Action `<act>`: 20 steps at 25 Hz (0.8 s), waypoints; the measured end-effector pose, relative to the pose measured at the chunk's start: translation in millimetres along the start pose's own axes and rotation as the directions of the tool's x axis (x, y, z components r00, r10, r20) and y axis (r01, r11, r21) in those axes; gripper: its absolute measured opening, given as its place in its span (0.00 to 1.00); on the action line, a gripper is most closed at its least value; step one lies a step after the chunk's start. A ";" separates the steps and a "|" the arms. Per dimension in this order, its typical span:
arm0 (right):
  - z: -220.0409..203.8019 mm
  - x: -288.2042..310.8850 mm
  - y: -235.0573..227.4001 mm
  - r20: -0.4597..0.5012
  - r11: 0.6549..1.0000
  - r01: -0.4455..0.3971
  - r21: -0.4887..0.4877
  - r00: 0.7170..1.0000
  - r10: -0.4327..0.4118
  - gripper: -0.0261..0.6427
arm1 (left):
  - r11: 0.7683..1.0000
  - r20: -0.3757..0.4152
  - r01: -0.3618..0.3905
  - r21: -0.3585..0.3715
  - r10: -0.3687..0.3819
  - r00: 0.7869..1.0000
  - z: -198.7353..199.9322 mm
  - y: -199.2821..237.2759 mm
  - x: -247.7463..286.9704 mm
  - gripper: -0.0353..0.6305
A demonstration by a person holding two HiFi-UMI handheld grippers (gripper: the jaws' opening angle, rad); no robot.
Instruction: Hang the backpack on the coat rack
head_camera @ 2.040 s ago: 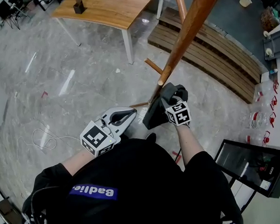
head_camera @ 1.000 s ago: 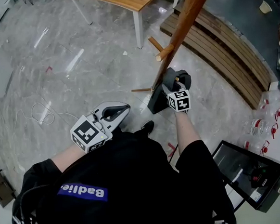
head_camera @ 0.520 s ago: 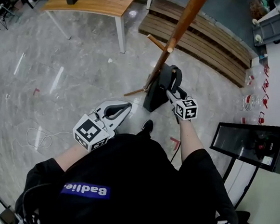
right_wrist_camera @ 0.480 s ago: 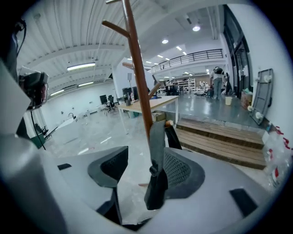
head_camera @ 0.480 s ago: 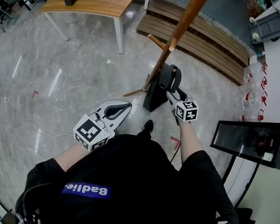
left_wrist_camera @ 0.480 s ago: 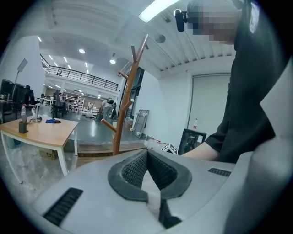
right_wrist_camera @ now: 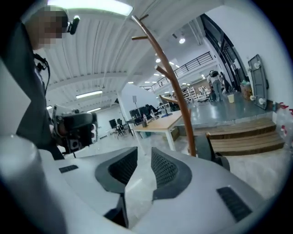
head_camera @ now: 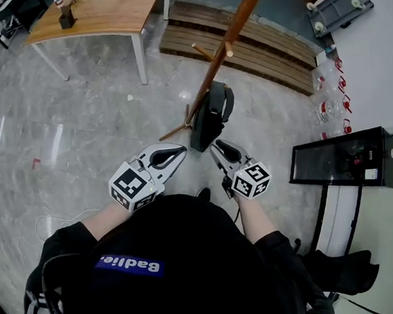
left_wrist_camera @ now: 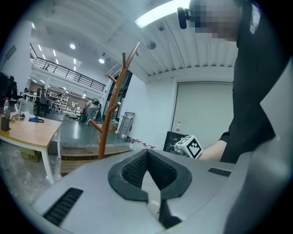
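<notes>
Nearest, the left gripper (head_camera: 179, 148) is clenched on nothing and the right gripper (head_camera: 217, 145) is closing, its jaws apart and empty, both just short of the backpack (head_camera: 207, 120), which rests against the pole of the coat rack (head_camera: 231, 31), with a table (head_camera: 107, 12) farthest.

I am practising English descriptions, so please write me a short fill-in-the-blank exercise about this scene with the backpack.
1. The black backpack hangs on the wooden ____.
2. The wooden table stands on ____ legs.
3. The left gripper holds ____ between its jaws.

Missing words: coat rack; white; nothing.
</notes>
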State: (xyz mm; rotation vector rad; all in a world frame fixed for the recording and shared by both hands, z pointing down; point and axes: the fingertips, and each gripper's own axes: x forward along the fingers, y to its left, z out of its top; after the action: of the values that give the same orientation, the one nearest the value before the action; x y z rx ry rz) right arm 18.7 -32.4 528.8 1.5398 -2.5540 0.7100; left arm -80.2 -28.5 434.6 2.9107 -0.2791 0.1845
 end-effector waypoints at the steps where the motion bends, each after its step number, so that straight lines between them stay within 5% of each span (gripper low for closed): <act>1: 11.0 -6.9 11.7 0.028 1.000 -0.028 -0.004 0.999 0.028 0.16 | 1.000 0.005 0.001 0.010 -0.001 1.000 2.1 -1.8 2.8 0.07; 10: 99.0 -63.5 81.1 0.173 0.958 -0.270 -0.099 0.943 0.284 0.05 | 1.000 0.056 -0.027 0.016 0.026 0.998 35.8 -27.7 33.9 0.07; 20: 103.7 -84.4 72.6 0.170 0.942 -0.320 -0.100 0.928 0.333 0.05 | 0.999 0.040 -0.029 0.045 0.027 0.999 36.3 -53.1 62.5 0.07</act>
State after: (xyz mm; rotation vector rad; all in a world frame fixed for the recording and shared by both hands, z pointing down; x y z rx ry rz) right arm 15.9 21.1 386.3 1.2229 -2.9811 0.5153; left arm -4.8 3.6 397.9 2.9597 -0.3266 0.1394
